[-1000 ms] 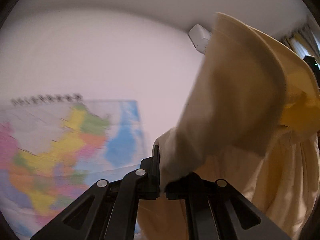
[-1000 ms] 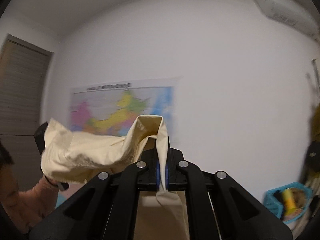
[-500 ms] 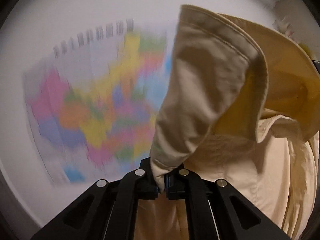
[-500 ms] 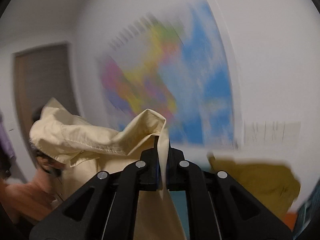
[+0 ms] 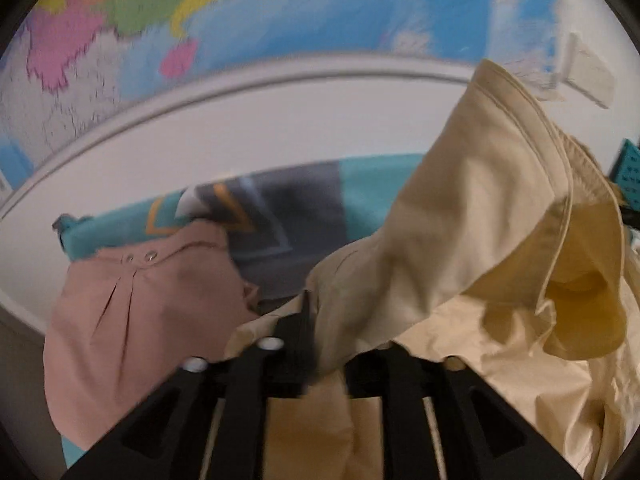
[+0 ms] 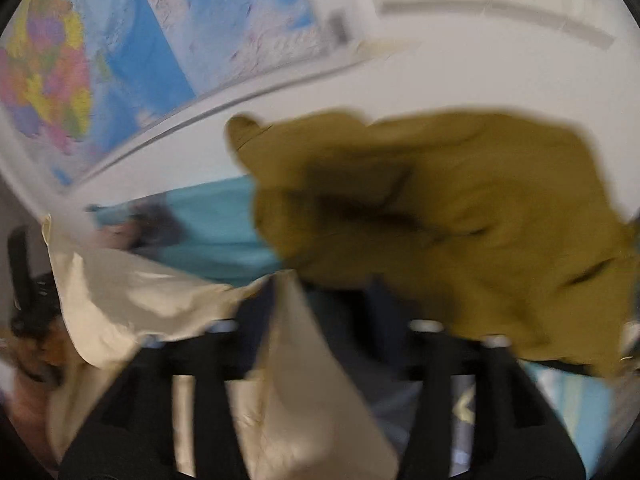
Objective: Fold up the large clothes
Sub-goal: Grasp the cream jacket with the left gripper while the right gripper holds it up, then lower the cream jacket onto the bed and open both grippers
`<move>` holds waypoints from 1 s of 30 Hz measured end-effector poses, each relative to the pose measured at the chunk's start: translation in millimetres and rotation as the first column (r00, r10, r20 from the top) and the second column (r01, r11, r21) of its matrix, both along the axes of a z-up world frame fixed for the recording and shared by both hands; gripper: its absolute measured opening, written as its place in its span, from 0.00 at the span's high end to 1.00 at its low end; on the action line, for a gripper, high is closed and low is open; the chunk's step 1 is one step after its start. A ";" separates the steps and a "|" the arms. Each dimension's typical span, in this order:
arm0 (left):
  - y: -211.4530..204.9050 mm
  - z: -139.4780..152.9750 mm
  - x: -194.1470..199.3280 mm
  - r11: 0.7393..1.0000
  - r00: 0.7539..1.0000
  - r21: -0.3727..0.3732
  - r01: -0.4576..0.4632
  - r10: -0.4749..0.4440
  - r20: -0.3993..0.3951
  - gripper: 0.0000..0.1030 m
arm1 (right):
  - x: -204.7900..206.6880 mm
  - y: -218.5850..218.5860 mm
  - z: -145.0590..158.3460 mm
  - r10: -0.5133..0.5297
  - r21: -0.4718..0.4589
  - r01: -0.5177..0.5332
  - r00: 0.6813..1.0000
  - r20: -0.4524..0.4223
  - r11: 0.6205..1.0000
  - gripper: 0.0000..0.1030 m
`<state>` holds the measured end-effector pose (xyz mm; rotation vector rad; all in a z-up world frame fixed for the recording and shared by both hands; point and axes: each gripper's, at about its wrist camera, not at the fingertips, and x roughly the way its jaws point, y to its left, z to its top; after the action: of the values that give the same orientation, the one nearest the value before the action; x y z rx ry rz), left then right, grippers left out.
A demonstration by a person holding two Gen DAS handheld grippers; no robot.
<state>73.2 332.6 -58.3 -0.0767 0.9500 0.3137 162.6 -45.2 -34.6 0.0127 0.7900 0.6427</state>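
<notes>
Your left gripper has just been parting its jaws a little; they stand slightly spread, with a fold of the cream garment still lying between them and draped over the right finger, so whether the pads still press it cannot be told. From there the cream cloth rises up and to the right in a hemmed flap, and more of it bunches below at the right edge of the left wrist view. Left of your gripper lies a dusty pink garment with two small snaps near its top edge, resting on a teal bed cover printed with a dark grey pattern. Behind the bed runs a white wall with a coloured map on it.

Your right gripper has just been opening its jaws wide. The cream garment hangs in the gap against the left finger, not pinched, and spreads away to the left. Just beyond the right finger an olive-brown garment lies heaped on the teal cover. This view is strongly blurred.
</notes>
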 end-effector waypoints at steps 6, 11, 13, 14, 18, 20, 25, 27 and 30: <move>-15.7 7.9 -43.5 0.999 0.998 0.023 0.025 -0.027 0.064 0.51 | -97.4 39.5 35.0 0.330 -0.204 -0.284 0.910 0.251 0.937 0.18; -62.3 54.8 -60.5 0.990 0.992 0.098 0.102 -0.109 0.069 0.42 | -124.9 118.2 -16.8 0.505 -0.509 -0.327 0.822 0.263 0.797 0.23; -63.5 48.7 -56.2 0.990 0.992 0.091 0.111 -0.116 0.044 0.42 | -113.7 135.3 -27.2 0.505 -0.520 -0.328 0.828 0.243 0.789 0.41; -63.2 48.1 -55.2 0.991 0.993 0.081 0.110 -0.113 0.036 0.42 | -103.7 142.0 -29.5 0.485 -0.516 -0.315 0.843 0.233 0.796 0.54; -43.3 40.8 -46.8 0.997 0.997 0.025 0.067 -0.068 0.027 0.42 | -51.8 141.8 -4.5 0.400 -0.318 -0.340 0.905 0.145 0.885 0.90; -35.7 44.1 -41.2 0.998 0.998 -0.007 0.058 -0.057 0.041 0.42 | -33.1 139.4 12.1 0.380 -0.246 -0.347 0.919 0.106 0.905 0.91; -25.4 41.0 -36.7 0.999 0.999 -0.016 0.033 -0.033 0.021 0.41 | 13.0 161.6 -0.2 0.260 -0.240 -0.246 0.965 0.027 0.939 0.66; -20.6 40.2 -40.5 0.999 0.999 -0.025 0.027 -0.027 0.019 0.41 | 16.3 156.2 -4.2 0.197 -0.235 -0.184 0.980 0.033 0.954 0.55; -14.4 43.3 -54.5 0.999 0.999 -0.028 0.034 -0.033 0.039 0.39 | -7.2 119.2 14.6 0.195 -0.130 -0.183 0.977 0.091 0.974 0.41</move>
<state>18.7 318.2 -15.0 -0.0926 0.9171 0.2667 155.4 73.9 -20.0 -0.2076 0.7344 0.7687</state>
